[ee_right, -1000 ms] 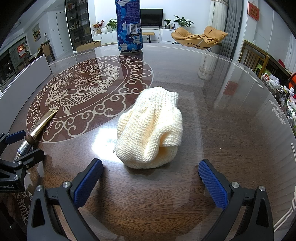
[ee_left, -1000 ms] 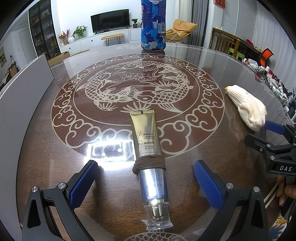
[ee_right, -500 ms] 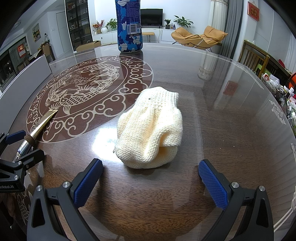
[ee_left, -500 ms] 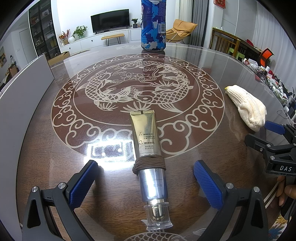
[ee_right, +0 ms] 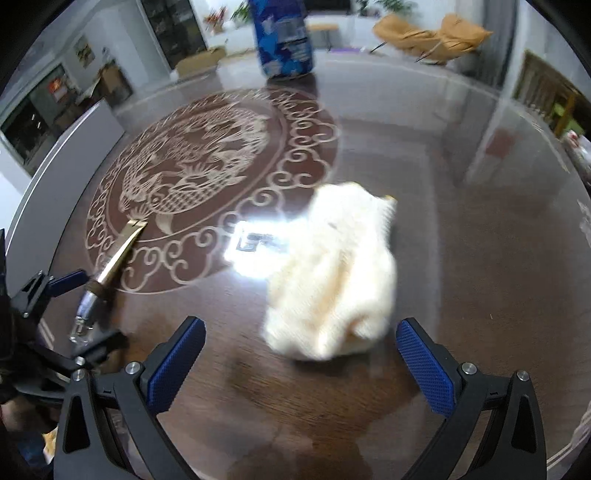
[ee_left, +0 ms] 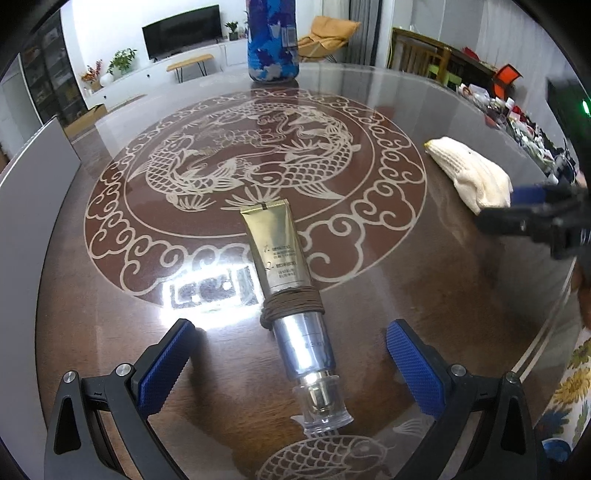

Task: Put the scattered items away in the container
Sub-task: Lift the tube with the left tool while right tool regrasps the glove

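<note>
You are holding the left gripper (ee_left: 288,363) wide apart, straddling the tube (ee_left: 284,273), which is lying flat with its clear cap toward you at 6 o'clock and its crimped end pointing to 12. Judged from this, the pick-up is not yet begun. You are best closing on the silver collar just below the cord (ee_left: 291,304) wrapped round it, where the body looks rigid; the clear cap is likely to slip.

Your right gripper (ee_right: 301,360) is likewise standing apart, with the glove (ee_right: 332,273) lying bunched just ahead, toward 12 to 1 o'clock. That view is blurred, so the glove's folds cannot be judged; take it at its thick middle.

The can (ee_left: 272,38) is standing upright at 12 o'clock on the far rim, possibly the container. The table (ee_left: 461,295) is glossy under glass, with glare at 11 o'clock of the left gripper. A television (ee_left: 181,31) and chairs are showing beyond.
</note>
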A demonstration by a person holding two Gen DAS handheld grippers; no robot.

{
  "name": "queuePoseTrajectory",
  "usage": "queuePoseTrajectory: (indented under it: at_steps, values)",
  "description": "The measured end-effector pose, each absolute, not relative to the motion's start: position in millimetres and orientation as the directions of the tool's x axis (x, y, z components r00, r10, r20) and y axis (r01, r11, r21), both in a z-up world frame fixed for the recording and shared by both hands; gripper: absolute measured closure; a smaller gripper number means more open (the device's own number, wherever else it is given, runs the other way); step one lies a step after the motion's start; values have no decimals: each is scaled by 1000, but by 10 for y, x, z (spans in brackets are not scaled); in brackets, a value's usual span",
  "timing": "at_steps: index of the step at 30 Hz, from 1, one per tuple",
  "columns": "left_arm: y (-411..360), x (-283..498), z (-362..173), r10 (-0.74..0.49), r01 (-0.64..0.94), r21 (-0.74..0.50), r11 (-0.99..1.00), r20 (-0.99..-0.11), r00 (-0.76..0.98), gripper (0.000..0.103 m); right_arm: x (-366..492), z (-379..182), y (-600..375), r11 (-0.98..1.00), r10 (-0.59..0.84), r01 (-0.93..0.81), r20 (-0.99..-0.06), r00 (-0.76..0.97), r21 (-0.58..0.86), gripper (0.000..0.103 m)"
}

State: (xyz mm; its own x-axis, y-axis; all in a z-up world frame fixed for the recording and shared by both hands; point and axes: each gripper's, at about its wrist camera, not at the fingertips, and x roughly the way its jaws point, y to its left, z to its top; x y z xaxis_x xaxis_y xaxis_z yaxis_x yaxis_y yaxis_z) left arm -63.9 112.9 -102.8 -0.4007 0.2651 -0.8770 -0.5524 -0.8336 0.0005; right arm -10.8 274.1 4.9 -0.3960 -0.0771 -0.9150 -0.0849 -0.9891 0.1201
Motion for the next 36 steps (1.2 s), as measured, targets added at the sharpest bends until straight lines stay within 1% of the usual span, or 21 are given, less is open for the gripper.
queuePoseTrajectory:
  at_steps: [4,5,6,7,8,9,11,13,17,21,23,25,27,29,30,31,32,33,35,36]
  values:
    - [1145,-627,-1025,261,-555,4,-832,-880,-397,0,-264,95,2698,-992,-76,-70,-933,-353,107,0]
    - [1141,-615,-1016,268,-560,5,-828,-875,-404,6,-284,100,2710,-991,-78,-77,-935,-347,112,0]
    - [1135,-605,-999,277,-564,5,-826,-867,-413,21,-294,108,2729,-989,-82,-85,-935,-345,118,0]
    - [1117,-605,-970,285,-564,5,-826,-860,-424,33,-293,127,2766,-987,-88,-98,-933,-348,130,0]
    - [1089,-616,-935,290,-560,1,-828,-855,-430,61,-283,149,2804,-983,-95,-112,-930,-355,144,0]
    - [1065,-635,-914,291,-556,-5,-831,-856,-427,74,-264,166,2836,-980,-104,-123,-926,-362,158,0]
    - [1003,-681,-901,307,-551,-36,-834,-859,-409,75,-199,208,2915,-972,-122,-141,-919,-374,186,0]
    - [962,-686,-895,304,-544,-37,-838,-860,-410,75,-148,250,2989,-969,-128,-147,-917,-379,196,0]
    - [888,-625,-888,331,-532,-80,-843,-856,-396,75,-72,288,3150,-965,-159,-141,-919,-360,223,0]
    - [896,-564,-893,338,-528,-88,-845,-852,-399,75,-106,310,3338,-914,-255,-221,-907,-336,339,1]
    - [916,-560,-894,341,-526,-93,-845,-852,-397,75,-199,316,3325,-897,-283,-248,-907,-312,365,1]
    - [937,-556,-890,341,-528,-92,-844,-853,-395,75,-296,293,3261,-909,-257,-256,-925,-279,330,2]
    - [942,-545,-884,339,-529,-89,-844,-853,-398,75,-411,238,3178,-931,-202,-253,-948,-244,264,2]
    - [935,-536,-888,340,-525,-92,-846,-852,-398,75,-503,188,3111,-938,-183,-251,-956,-231,240,5]
    - [929,-534,-892,341,-521,-96,-848,-852,-398,75,-543,160,3079,-939,-180,-250,-958,-224,235,11]
    - [924,-530,-892,342,-518,-98,-850,-850,-400,75,-574,135,3043,-942,-177,-245,-960,-216,228,26]
    - [919,-529,-891,344,-514,-103,-851,-850,-399,75,-599,105,3006,-949,-162,-237,-966,-204,209,36]
    - [914,-530,-889,346,-512,-108,-852,-850,-397,75,-605,77,2985,-953,-150,-231,-969,-196,195,53]
    - [906,-518,-878,350,-509,-113,-853,-848,-399,75,-572,68,2973,-954,-155,-224,-966,-206,201,56]
    - [898,-506,-868,353,-508,-115,-854,-845,-401,75,-547,87,2964,-955,-155,-216,-964,-216,202,60]
